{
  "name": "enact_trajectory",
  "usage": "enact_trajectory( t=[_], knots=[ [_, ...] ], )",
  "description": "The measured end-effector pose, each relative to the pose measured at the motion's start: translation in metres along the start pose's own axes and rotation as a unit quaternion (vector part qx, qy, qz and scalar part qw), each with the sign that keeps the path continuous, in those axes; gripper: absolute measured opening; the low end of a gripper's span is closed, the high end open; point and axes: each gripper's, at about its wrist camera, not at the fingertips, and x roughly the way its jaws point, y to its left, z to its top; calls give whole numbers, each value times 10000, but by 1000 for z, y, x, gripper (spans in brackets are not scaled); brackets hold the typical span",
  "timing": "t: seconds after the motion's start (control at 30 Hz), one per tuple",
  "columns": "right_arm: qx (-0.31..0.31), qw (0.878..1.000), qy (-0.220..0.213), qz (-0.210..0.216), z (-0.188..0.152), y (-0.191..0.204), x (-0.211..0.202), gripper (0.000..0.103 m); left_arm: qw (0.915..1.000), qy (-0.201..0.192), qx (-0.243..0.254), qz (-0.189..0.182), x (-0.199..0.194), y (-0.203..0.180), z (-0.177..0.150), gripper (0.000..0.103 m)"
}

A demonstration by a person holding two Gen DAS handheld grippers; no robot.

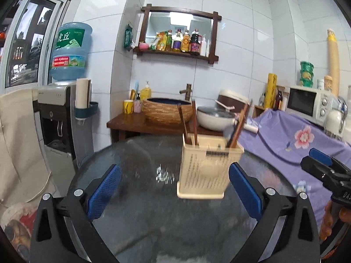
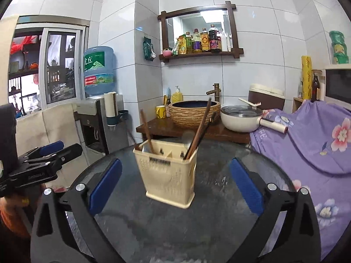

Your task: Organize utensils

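Cream slotted plastic utensil holder (image 2: 170, 175) upright at centre of round dark glass table (image 2: 219, 230), brown wooden chopsticks (image 2: 198, 131) leaning toward one o'clock. Left gripper (image 1: 174, 194) and right gripper (image 2: 175, 188) both spread wide, empty. Risk: tipping the holder through a careless nudge.

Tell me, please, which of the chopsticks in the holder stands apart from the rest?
The single brown chopstick at the left end of the cream utensil holder; the other chopsticks lean bunched together at its right end.
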Motion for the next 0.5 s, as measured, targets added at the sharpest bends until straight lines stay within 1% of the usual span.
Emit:
enact_trajectory(
  t=[0.07, 0.17, 0.23, 0.3, 0.37, 0.5],
  knots=[
    [81, 10000, -14, 25, -29, 1, -18, 97, 9999, 66, 85, -27, -14, 2, -24, 97],
    [78, 10000, -31, -51, -64, 6, -40, 97, 9997, 233, 107, -66, -31, 2, -52, 97],
    [100, 9999, 12, -116, -85, 9, -52, 97, 9993, 353, -22, -95, -39, 3, -65, 97],
    [182, 9997, 57, -150, -103, 9, -63, 97, 9987, 462, -60, -219, -46, 1, -75, 97],
    [317, 9993, 123, -153, -120, 10, -75, 97, 9989, 413, -17, -238, -55, -3, -81, 97],
    [367, 9991, 117, -184, -137, 14, -95, 97, 9995, 127, 214, -207, -78, -18, -91, 97]
  ],
)
